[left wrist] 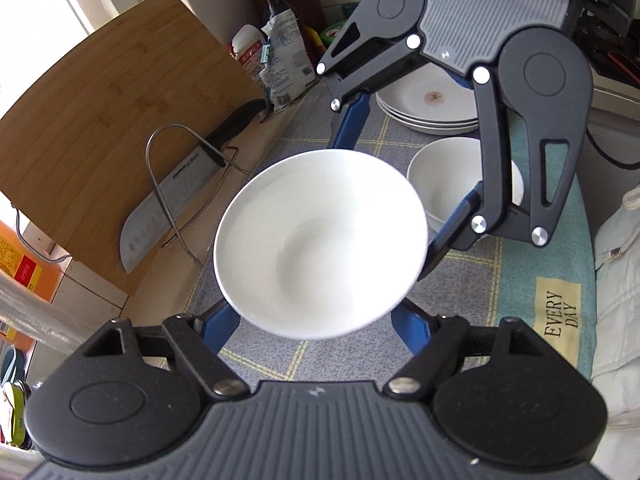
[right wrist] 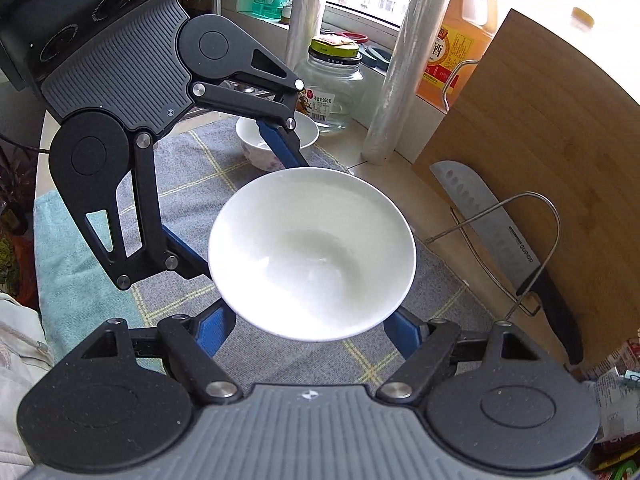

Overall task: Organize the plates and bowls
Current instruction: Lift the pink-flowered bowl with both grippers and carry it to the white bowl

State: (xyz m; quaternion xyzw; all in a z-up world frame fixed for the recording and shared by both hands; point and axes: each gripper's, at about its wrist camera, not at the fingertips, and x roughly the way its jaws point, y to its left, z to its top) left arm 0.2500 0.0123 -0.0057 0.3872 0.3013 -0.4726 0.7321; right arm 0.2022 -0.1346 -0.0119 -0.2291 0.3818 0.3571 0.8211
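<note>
A white bowl (left wrist: 320, 244) is held above the checked cloth between both grippers, which face each other across it. My left gripper (left wrist: 316, 320) has its blue fingers spread wide under the bowl's near side, fingertips hidden. My right gripper (left wrist: 392, 184) comes from the far side, its fingers on either side of the bowl. In the right wrist view the same bowl (right wrist: 312, 252) sits over my right gripper (right wrist: 312, 320), with the left gripper (right wrist: 248, 208) opposite. A second white bowl (left wrist: 448, 180) and a stack of white plates (left wrist: 428, 104) lie behind. A patterned bowl (right wrist: 276, 136) stands farther off.
A bamboo cutting board (left wrist: 100, 120) leans at the wall with a cleaver (left wrist: 168, 208) and a wire rack (left wrist: 176, 184) against it. Bottles and packets (left wrist: 280, 60) stand at the back. A glass jar (right wrist: 332, 88), film rolls (right wrist: 408, 72) and an orange jug (right wrist: 460, 32) line the windowsill.
</note>
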